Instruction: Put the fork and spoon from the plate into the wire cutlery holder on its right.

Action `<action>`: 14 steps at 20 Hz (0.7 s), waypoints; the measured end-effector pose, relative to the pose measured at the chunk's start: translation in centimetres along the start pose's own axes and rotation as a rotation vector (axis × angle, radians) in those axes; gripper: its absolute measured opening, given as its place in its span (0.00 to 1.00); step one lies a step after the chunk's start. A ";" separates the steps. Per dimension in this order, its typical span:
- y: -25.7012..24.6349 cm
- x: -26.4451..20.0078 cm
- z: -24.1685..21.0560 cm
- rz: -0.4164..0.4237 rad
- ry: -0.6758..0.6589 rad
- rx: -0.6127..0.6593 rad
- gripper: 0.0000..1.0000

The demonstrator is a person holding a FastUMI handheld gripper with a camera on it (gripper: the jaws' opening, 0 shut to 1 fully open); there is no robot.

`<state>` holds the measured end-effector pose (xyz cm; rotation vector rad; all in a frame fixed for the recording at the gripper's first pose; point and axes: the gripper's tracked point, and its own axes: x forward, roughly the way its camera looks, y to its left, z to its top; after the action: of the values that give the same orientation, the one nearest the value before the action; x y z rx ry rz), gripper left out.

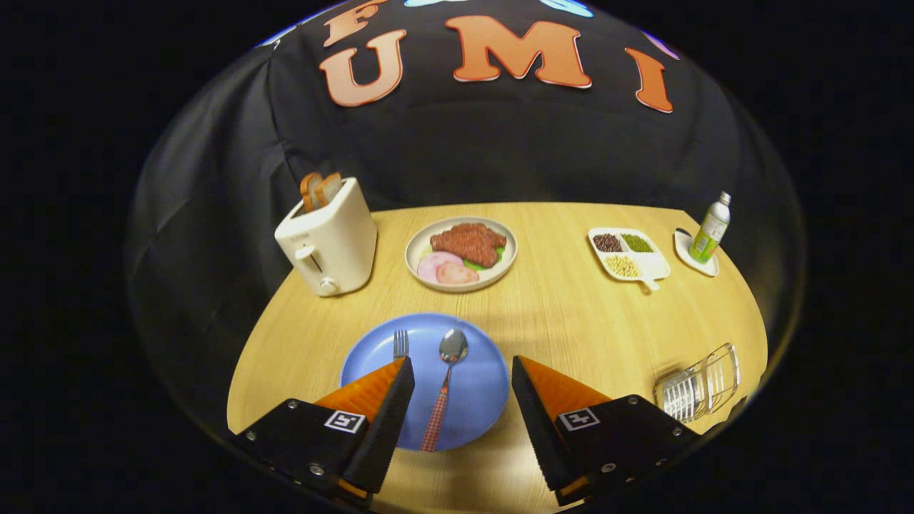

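A blue plate (475,400) lies on the wooden table just ahead of my fingers. On it rests a spoon (444,389) with a checked red handle, its bowl pointing away, lying between my two fingers. To its left a fork (400,345) shows its tines; its handle is hidden behind my left finger. The wire cutlery holder (698,390) stands to the right of the plate, beside my right finger. My gripper (462,365) hovers over the plate's near half, open, with nothing gripped.
A white toaster (330,239) with bread slices stands at the far left. A plate of meat and ham (461,253) sits beyond the blue plate. Far right are a divided dish of beans (628,253) and a green bottle (711,229) on a coaster.
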<state>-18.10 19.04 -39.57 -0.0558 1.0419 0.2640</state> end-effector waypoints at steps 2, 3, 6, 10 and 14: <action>0.8 1.3 -1.7 -0.001 0.029 -0.011 0.77; 1.1 1.8 -2.4 -0.004 0.041 -0.022 0.72; 1.7 3.3 -3.9 -0.012 0.065 -0.030 0.61; 1.4 4.2 -5.9 -0.036 0.103 -0.019 0.38; 1.1 4.8 -6.7 -0.040 0.132 -0.011 0.22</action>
<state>-21.77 19.86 -46.97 -0.1055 1.1692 0.2319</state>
